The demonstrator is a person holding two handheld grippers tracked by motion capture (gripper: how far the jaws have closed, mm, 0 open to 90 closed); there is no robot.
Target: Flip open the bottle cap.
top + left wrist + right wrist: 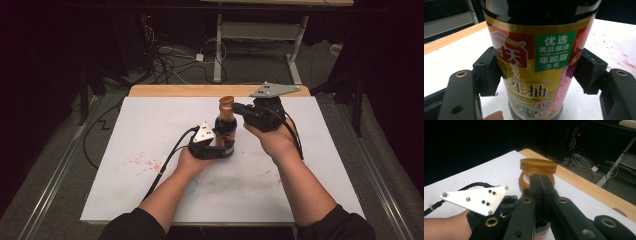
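A dark soy sauce bottle (226, 127) with a red, gold and green label (536, 62) stands upright on the white board (150, 130). My left gripper (225, 149) is shut on the bottle's lower body, its pads (487, 72) pressing both sides of the label. The brown cap (537, 166) stands raised above its collar. My right gripper (541, 180) comes in from the right at cap height (236, 107), jaws shut together, tips against the neck just under the raised lid. I cannot tell whether anything is pinched between them. The left gripper's grey plate (476, 198) sits below it.
Red stains (142, 162) mark the board left of the bottle. A wooden strip (175, 90) runs along the board's far edge. Beyond it are floor cables (170, 60) and white table legs (218, 50). Black cables trail from both grippers.
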